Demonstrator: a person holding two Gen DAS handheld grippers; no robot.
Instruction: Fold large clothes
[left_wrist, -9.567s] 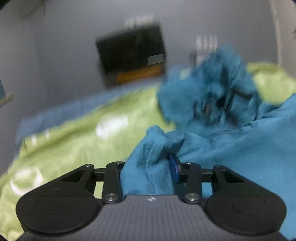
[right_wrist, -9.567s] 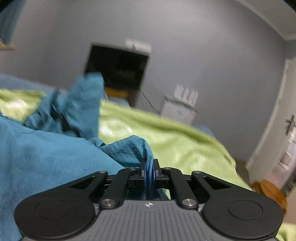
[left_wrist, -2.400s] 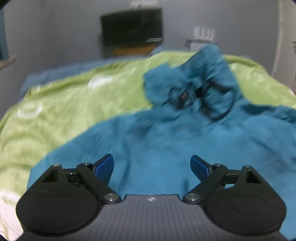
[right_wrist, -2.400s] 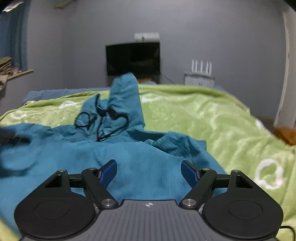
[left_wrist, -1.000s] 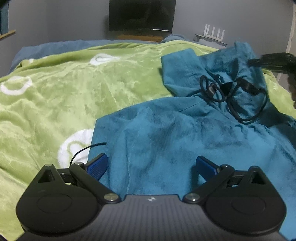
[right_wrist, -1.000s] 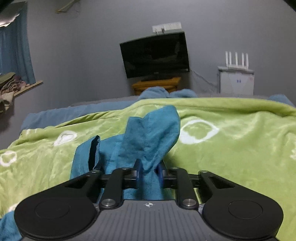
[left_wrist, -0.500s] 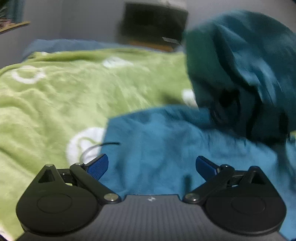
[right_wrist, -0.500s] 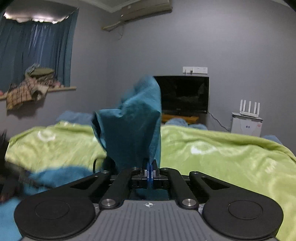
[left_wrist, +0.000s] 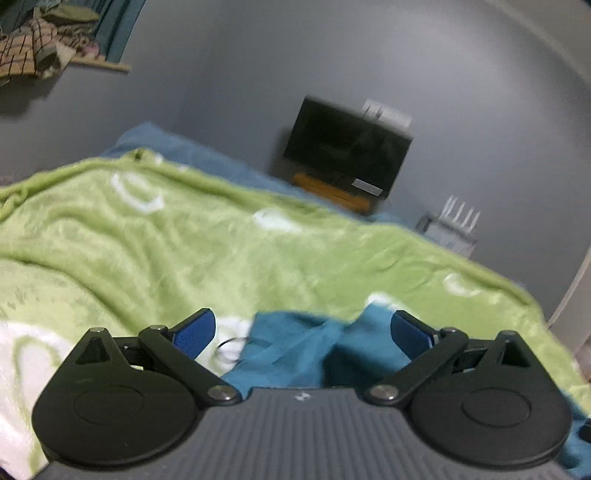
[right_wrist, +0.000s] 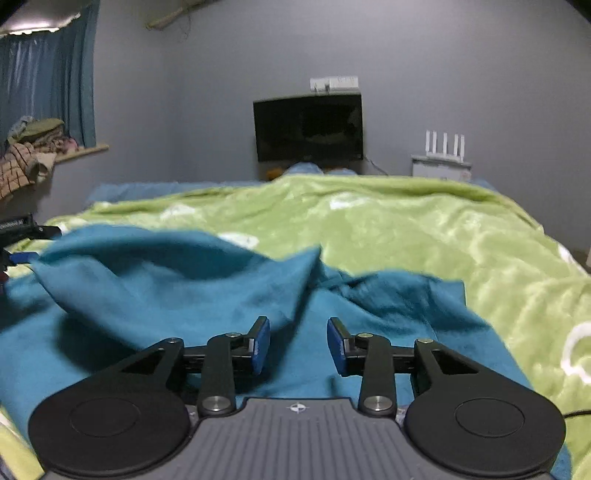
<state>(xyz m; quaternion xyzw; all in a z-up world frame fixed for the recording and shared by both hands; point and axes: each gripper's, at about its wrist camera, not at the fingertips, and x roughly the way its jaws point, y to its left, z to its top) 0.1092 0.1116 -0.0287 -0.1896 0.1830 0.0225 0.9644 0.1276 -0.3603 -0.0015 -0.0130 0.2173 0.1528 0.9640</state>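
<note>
A large teal hooded garment (right_wrist: 184, 295) lies on the green blanket (right_wrist: 424, 229), with its hood (right_wrist: 177, 266) folded back over the body. My right gripper (right_wrist: 298, 345) is open just above the garment, holding nothing. My left gripper (left_wrist: 302, 329) is wide open and empty over the garment's left part (left_wrist: 306, 350); a loop of black drawstring (left_wrist: 229, 350) shows beside its left finger. The left gripper's tip also shows at the left edge of the right wrist view (right_wrist: 22, 240).
The bed has a blue sheet (right_wrist: 147, 190) at its far end. A dark TV (right_wrist: 308, 127) and a white router (right_wrist: 443, 155) stand against the grey wall. Clothes (right_wrist: 26, 155) pile on a shelf by the blue curtain at left.
My right gripper carried the hood up and back toward me, then opened and let it drop onto the garment body. My left gripper stayed open and tilted upward.
</note>
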